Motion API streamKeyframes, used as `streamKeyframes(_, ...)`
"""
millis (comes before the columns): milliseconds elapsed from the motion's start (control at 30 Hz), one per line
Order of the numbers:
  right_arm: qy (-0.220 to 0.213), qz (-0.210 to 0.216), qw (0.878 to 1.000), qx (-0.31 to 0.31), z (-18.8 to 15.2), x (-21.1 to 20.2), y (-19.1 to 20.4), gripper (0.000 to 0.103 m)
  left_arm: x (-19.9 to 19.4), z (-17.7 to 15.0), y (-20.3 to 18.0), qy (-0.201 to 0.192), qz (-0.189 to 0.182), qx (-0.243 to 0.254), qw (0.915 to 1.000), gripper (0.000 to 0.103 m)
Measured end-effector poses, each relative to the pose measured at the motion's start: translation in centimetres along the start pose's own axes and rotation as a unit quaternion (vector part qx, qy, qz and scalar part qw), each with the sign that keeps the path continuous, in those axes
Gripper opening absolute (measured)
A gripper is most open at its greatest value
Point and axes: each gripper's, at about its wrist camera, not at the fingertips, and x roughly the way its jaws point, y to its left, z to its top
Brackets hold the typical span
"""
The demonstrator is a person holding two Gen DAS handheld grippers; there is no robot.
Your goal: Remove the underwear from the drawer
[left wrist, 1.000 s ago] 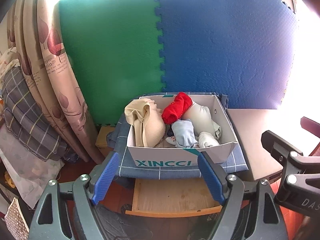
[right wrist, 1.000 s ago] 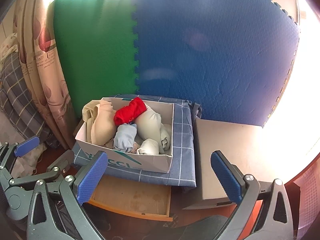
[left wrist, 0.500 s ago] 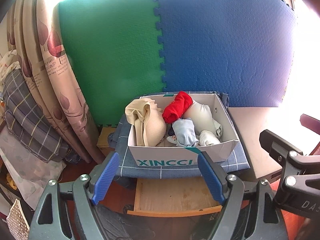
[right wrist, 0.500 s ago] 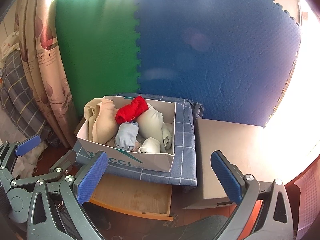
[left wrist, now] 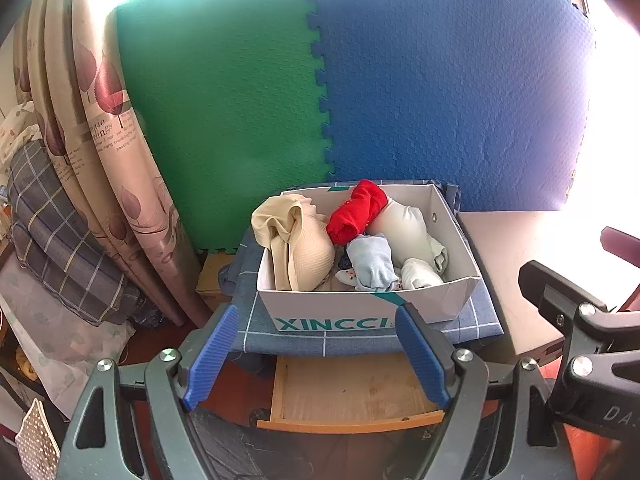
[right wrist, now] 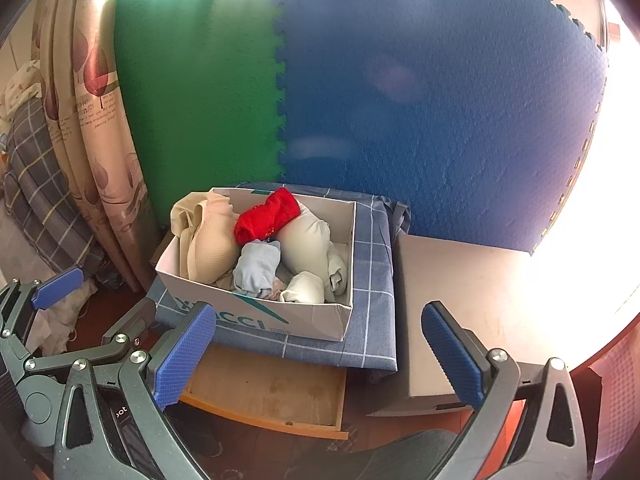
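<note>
A white cardboard box (left wrist: 360, 312) (right wrist: 256, 316) sits on a blue checked cloth (left wrist: 476, 320) (right wrist: 372, 280) and holds rolled underwear: a red piece (left wrist: 358, 210) (right wrist: 266, 216), a beige bra (left wrist: 296, 240) (right wrist: 208, 240), a light blue roll (left wrist: 372, 264) (right wrist: 256, 266) and pale cream pieces (left wrist: 404, 224) (right wrist: 306, 240). Below it a wooden drawer (left wrist: 348, 392) (right wrist: 268, 392) stands pulled out with its bottom bare. My left gripper (left wrist: 318, 352) is open, short of the box front. My right gripper (right wrist: 320, 354) is open too, nearer the box's right corner.
Green and blue foam mats (left wrist: 320, 100) cover the wall behind. A flowered curtain (left wrist: 104, 152) and plaid bedding (left wrist: 48, 240) stand at the left. A low grey surface (right wrist: 460, 304) lies right of the box, in bright glare. The right gripper's body (left wrist: 584, 344) shows in the left wrist view.
Both views have shifted slightly; the box sits a little higher and to the right in each. Both grippers stay open and hold nothing.
</note>
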Motion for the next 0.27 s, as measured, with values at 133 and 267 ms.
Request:
streamKeyframes(133, -0.002, -0.002, 1.0, -0.002, -0.02, -0.07, 0.08, 0.102, 0.03, -0.07, -0.04, 0.001, 0.0, 0.0, 1.0, 0.083)
streamKeyframes(267, 0.0, 0.002, 1.0, -0.002, -0.13, 0.09, 0.04, 0.102, 0.01, -0.15, -0.02, 0.001, -0.001, 0.0, 1.0, 0.083)
